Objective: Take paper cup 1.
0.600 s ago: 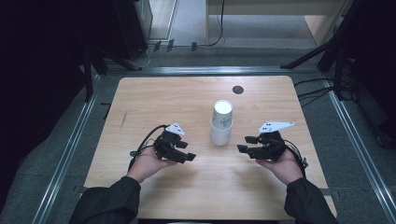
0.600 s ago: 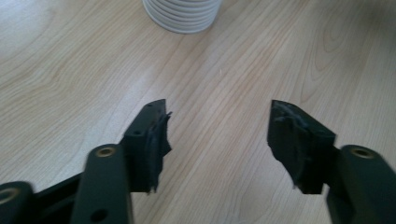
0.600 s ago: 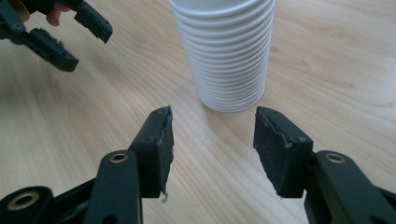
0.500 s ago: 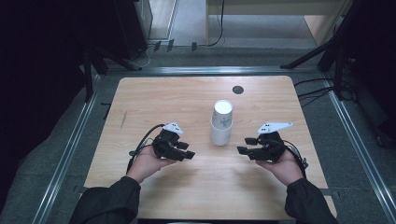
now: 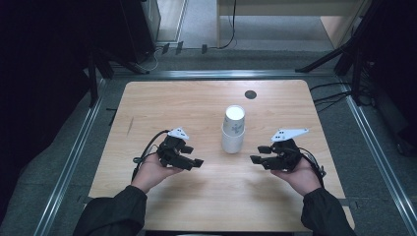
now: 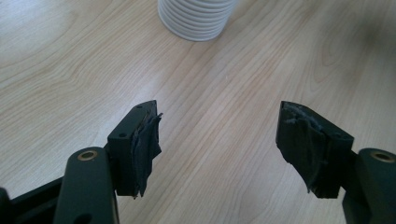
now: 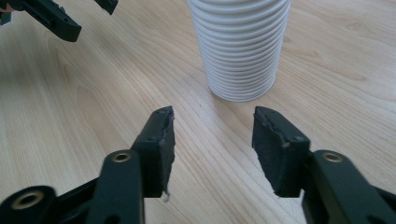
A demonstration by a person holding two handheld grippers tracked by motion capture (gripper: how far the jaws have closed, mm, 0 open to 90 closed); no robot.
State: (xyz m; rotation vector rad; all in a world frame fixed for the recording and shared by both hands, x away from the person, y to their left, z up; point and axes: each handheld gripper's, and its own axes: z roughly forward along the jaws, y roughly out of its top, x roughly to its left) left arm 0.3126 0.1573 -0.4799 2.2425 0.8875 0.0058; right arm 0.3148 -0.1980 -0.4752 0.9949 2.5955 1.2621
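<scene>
A stack of white ribbed paper cups (image 5: 233,130) stands upright near the middle of the wooden table (image 5: 162,103). My left gripper (image 5: 194,155) rests low over the table to the left of the stack, pointing toward it, jaws apart with nothing between them. In the left gripper view the gripper (image 6: 219,126) faces bare wood, with the cups' base (image 6: 196,18) farther ahead. My right gripper (image 5: 259,153) sits to the right of the stack, also pointing at it. Its jaws (image 7: 212,126) stand apart and empty, a short way from the cups (image 7: 240,46). The left gripper (image 7: 51,16) shows beyond.
A small black round disc (image 5: 251,94) lies flat at the table's far side. Metal rails (image 5: 74,157) frame the table. Dark stand legs (image 5: 339,54) and cables lie on the floor beyond and to the right.
</scene>
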